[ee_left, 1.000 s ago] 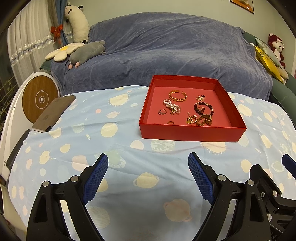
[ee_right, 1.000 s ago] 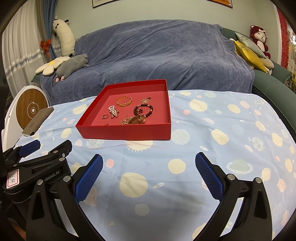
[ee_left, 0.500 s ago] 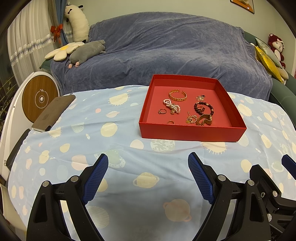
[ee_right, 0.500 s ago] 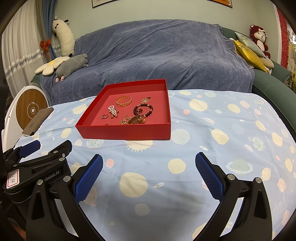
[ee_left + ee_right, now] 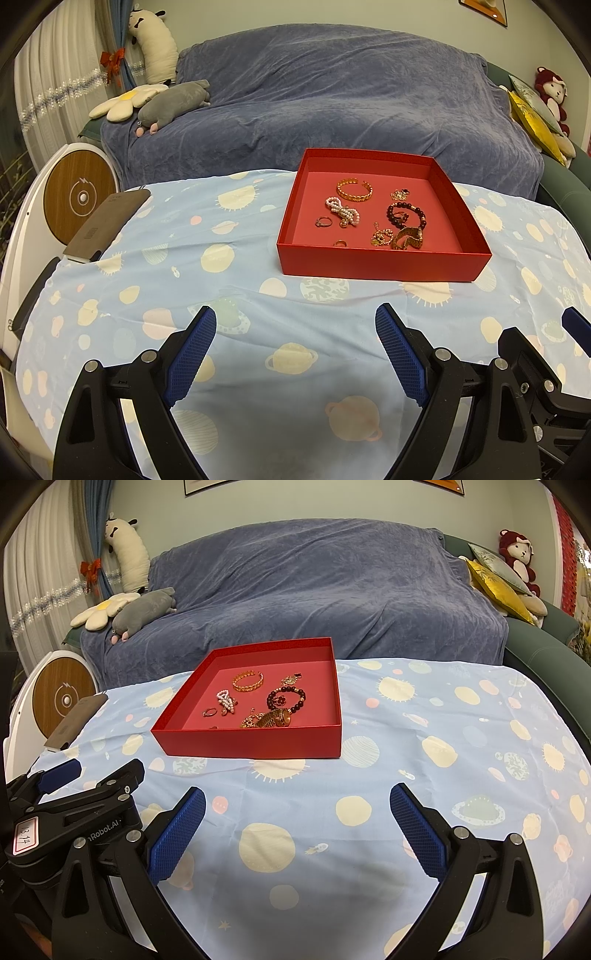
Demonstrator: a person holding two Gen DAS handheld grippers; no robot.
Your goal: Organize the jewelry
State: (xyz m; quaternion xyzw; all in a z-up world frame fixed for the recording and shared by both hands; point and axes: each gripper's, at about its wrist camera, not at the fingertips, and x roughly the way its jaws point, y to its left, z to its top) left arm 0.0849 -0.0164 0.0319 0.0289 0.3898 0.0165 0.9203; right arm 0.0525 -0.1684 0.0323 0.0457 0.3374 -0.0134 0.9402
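A red tray sits on the planet-print tablecloth, holding several pieces of jewelry. Among them are a gold bangle, a pearl bow clip, a dark bead bracelet, a gold watch and small rings. My left gripper is open over the cloth, well short of the tray, nothing between its blue pads. My right gripper is open too, empty, beside the left one.
A brown phone-like slab lies at the table's left edge beside a round white and wood device. A sofa under a blue throw stands behind, with plush toys and cushions.
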